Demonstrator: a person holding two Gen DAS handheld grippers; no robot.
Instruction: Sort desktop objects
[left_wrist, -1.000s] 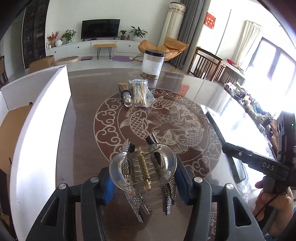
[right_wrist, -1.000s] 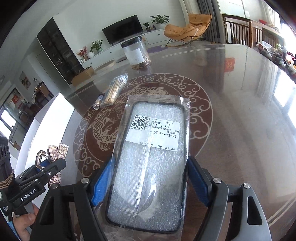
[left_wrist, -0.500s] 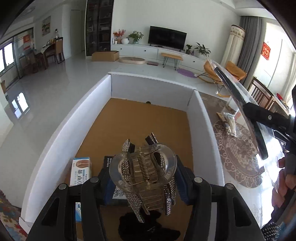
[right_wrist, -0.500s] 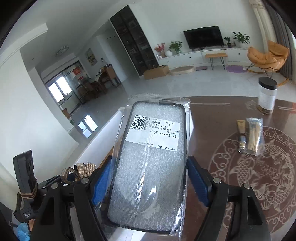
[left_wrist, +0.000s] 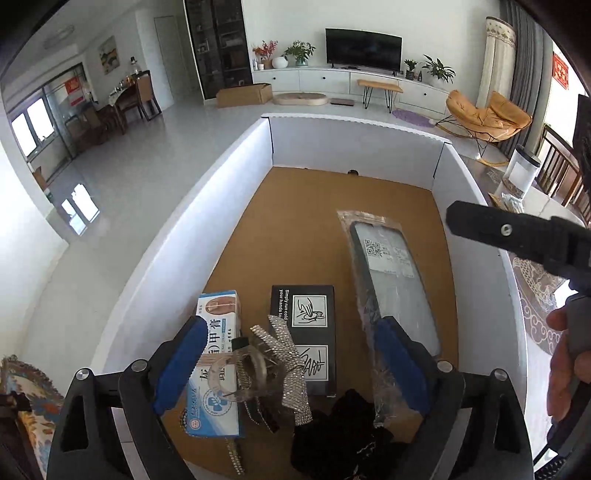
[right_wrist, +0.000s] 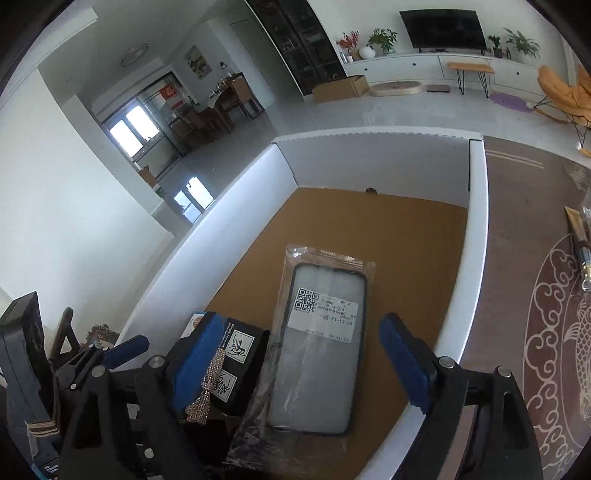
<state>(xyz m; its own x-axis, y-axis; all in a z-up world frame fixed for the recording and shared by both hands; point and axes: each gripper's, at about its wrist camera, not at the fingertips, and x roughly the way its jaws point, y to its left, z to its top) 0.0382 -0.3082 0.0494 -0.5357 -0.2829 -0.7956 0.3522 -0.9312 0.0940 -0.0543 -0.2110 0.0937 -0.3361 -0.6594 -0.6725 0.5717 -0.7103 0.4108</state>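
A: Living room behind, white-walled box (left_wrist: 229, 177) with brown floor below. Left view: left gripper (left_wrist: 291, 354) spread wide, nothing between the pads; hair clip (left_wrist: 266, 365) lies loose on the blue-white carton (left_wrist: 214, 369) and black box (left_wrist: 306, 332).

B: Phone case?

A: Bagged phone case (left_wrist: 391, 291) lies in the box, right side. Right view: right gripper (right_wrist: 295, 365) also spread apart, phone case (right_wrist: 321, 350) lying on the box floor (right_wrist: 406, 240), free of both pads; table (right_wrist: 517, 221) beside the box.

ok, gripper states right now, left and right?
Left gripper: open, hair clip released into the box.
Right gripper: open, bagged phone case released.
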